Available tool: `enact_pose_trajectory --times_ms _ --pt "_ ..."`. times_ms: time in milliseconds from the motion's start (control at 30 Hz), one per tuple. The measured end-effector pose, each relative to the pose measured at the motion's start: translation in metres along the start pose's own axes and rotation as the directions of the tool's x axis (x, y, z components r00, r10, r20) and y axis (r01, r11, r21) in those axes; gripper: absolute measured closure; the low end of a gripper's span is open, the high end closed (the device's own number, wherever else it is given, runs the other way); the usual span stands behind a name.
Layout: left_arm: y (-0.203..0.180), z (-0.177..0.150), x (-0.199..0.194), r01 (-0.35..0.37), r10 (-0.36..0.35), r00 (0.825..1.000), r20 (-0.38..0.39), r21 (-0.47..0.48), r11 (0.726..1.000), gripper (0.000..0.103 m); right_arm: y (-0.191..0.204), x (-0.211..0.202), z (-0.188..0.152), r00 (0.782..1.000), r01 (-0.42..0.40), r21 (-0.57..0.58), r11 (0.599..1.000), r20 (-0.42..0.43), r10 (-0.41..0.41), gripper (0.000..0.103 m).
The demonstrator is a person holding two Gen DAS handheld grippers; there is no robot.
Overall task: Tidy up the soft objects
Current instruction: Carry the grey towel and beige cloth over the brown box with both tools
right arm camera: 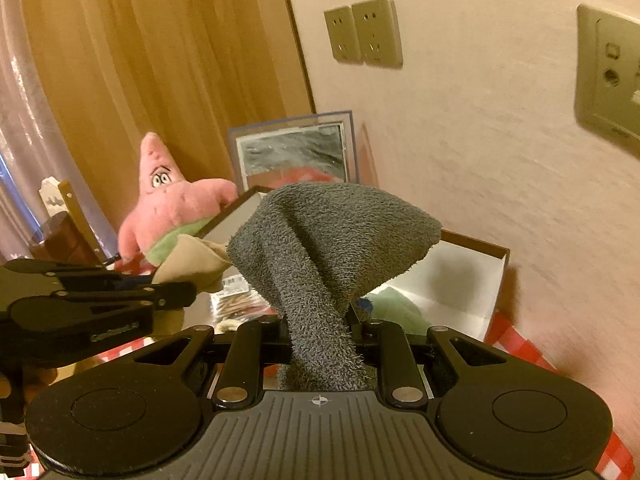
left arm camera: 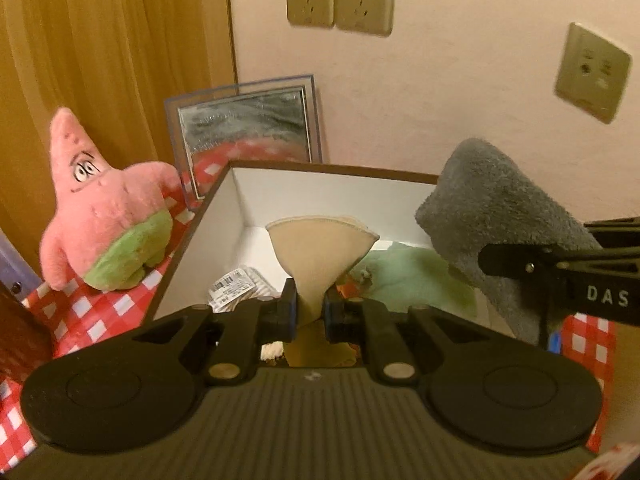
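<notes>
My left gripper [left arm camera: 311, 305] is shut on a beige cloth [left arm camera: 320, 249] and holds it over the near side of an open white box [left arm camera: 200, 236]. My right gripper [right arm camera: 320, 334] is shut on a grey towel [right arm camera: 328, 240] and holds it over the same box [right arm camera: 460, 276]; the towel also shows at the right of the left wrist view [left arm camera: 492, 216]. A green cloth [left arm camera: 412, 276] and a packet with a barcode label [left arm camera: 234, 286] lie inside the box. A pink starfish plush [left arm camera: 104, 208] with green shorts stands left of the box on the checked cloth.
A red-and-white checked tablecloth [left arm camera: 100, 316] covers the table. A framed mirror [left arm camera: 248, 120] leans on the wall behind the box. Wall sockets [left arm camera: 340, 0] are above. A wooden panel [left arm camera: 100, 40] rises on the left. The left gripper [right arm camera: 100, 308] shows in the right wrist view.
</notes>
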State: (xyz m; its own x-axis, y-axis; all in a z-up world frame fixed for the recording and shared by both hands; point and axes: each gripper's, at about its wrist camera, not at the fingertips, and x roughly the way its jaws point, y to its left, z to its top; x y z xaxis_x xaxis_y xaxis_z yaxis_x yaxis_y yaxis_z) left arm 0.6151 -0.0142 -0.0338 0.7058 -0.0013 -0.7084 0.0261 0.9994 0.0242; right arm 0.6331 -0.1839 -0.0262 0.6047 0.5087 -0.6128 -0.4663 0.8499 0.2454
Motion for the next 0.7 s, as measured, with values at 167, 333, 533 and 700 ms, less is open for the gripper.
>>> enact_pose_trajectory --times_ms 167,333,533,700 --pt "0.007 0.012 0.028 0.003 -0.003 1.000 -0.016 -0.019 1.000 0.084 -0.007 0.018 0.010 1.000 -0.002 0.014 1.000 -0.006 0.002 0.084" --pt "0.011 0.020 0.042 -0.009 0.009 1.000 0.000 -0.006 1.000 0.065 -0.013 0.029 0.015 1.000 -0.003 0.018 1.000 -0.016 0.003 0.084" --pt "0.019 0.021 0.048 -0.024 0.024 1.000 -0.011 -0.002 1.000 0.064 -0.015 0.040 0.014 0.999 -0.014 0.012 1.000 -0.040 0.015 0.084" --pt "0.027 0.017 0.047 -0.021 0.021 0.999 -0.025 -0.026 0.999 0.064 -0.013 0.051 0.013 0.998 -0.018 0.009 1.000 -0.060 0.018 0.083"
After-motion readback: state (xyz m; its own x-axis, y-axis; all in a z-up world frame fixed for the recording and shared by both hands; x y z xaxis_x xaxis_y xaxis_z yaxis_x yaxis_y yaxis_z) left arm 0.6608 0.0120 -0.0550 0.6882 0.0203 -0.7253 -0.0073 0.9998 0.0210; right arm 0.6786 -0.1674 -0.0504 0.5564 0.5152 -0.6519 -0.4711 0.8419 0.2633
